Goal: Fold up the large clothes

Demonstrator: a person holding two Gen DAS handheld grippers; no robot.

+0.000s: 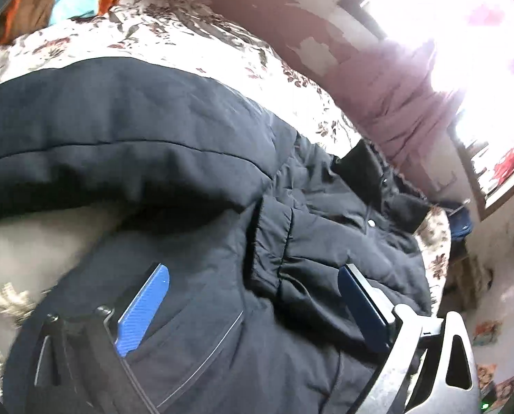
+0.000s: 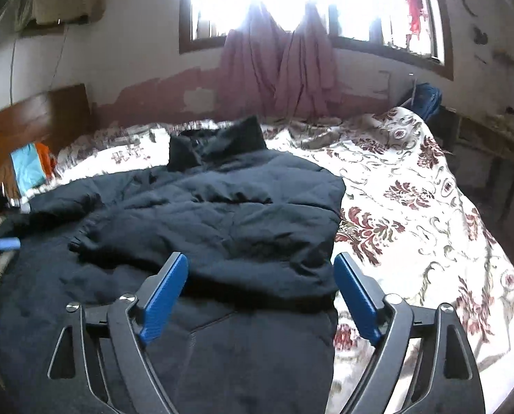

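Looks like a fold was just laid: the dark padded jacket (image 2: 222, 214) lies on the floral bedspread (image 2: 412, 189) with both the left gripper (image 1: 253, 272) and right gripper (image 2: 260, 262) jaws wide open, holding nothing, so next up is probably regripping an edge.

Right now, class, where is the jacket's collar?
In the right wrist view the collar stands at the jacket's far end, mid-frame on the floral bedspread, just below the pink curtains.

Jacket (image 2: 222, 207): dark navy, plain. Bedspread (image 2: 412, 189), right of frame: cream, maroon floral scrolls. Curtains (image 2: 281, 79), top centre: dusty pink. Gripper pads (image 2: 163, 293): blue. Headboard (image 2: 32, 114), upper left: brown.
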